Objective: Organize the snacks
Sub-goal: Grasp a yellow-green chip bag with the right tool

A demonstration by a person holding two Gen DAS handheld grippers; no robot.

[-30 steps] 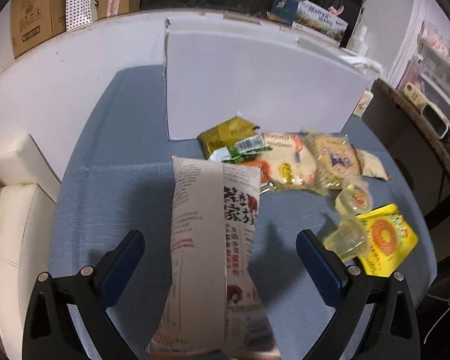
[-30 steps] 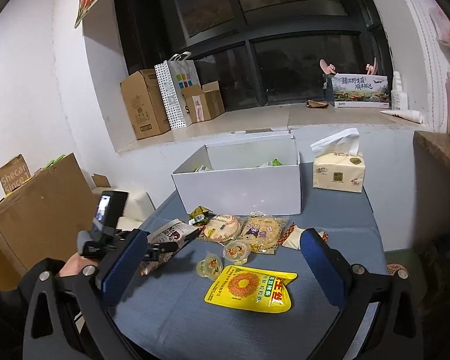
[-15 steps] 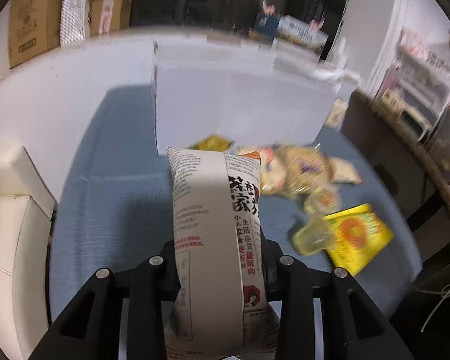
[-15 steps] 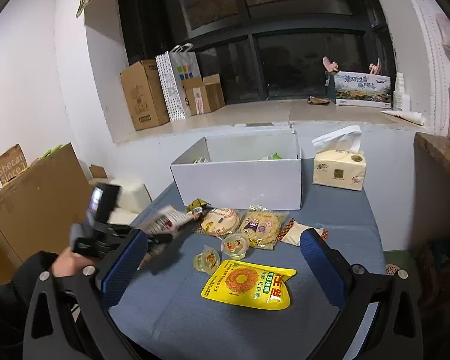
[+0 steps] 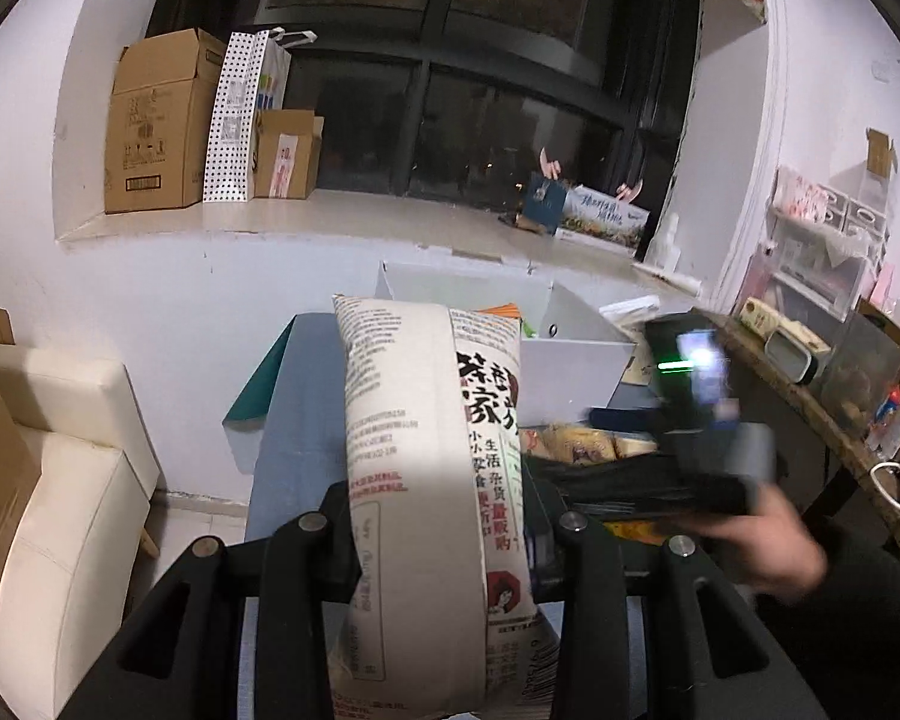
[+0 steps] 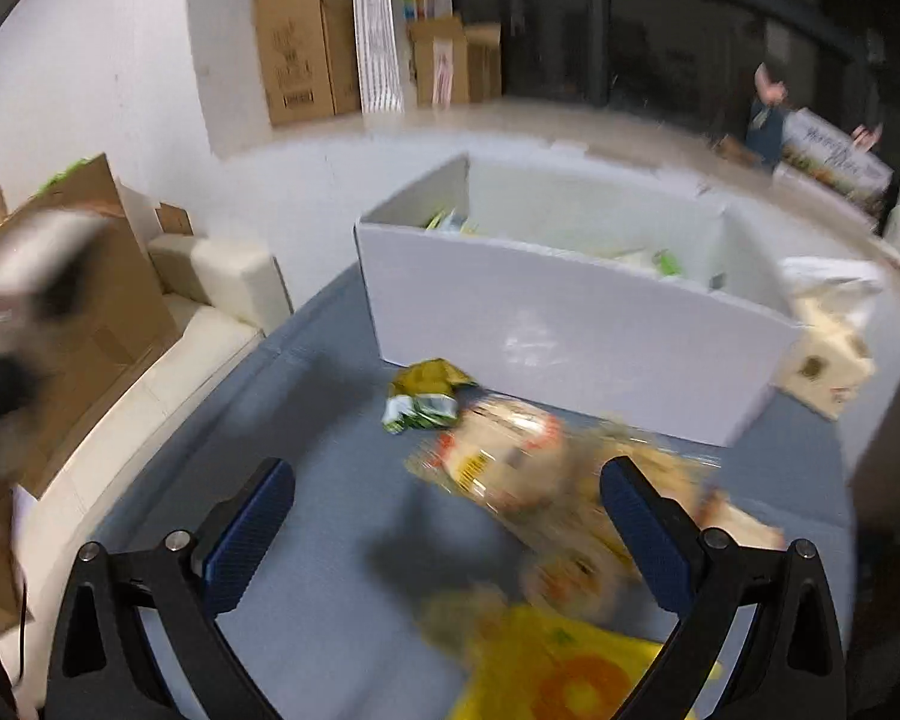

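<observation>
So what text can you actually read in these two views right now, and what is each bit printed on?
"家": large black character on the cream snack bag clamped in the left gripper; the large characters beside it are cut off.
"小小生活杂货": small column on that bag, roughly legible.
Fine print on the bag's left panel: too small.
Cardboard boxes on the sill: print too small.
Right wrist view: everything is motion-blurred, including the yellow pouch.
</observation>
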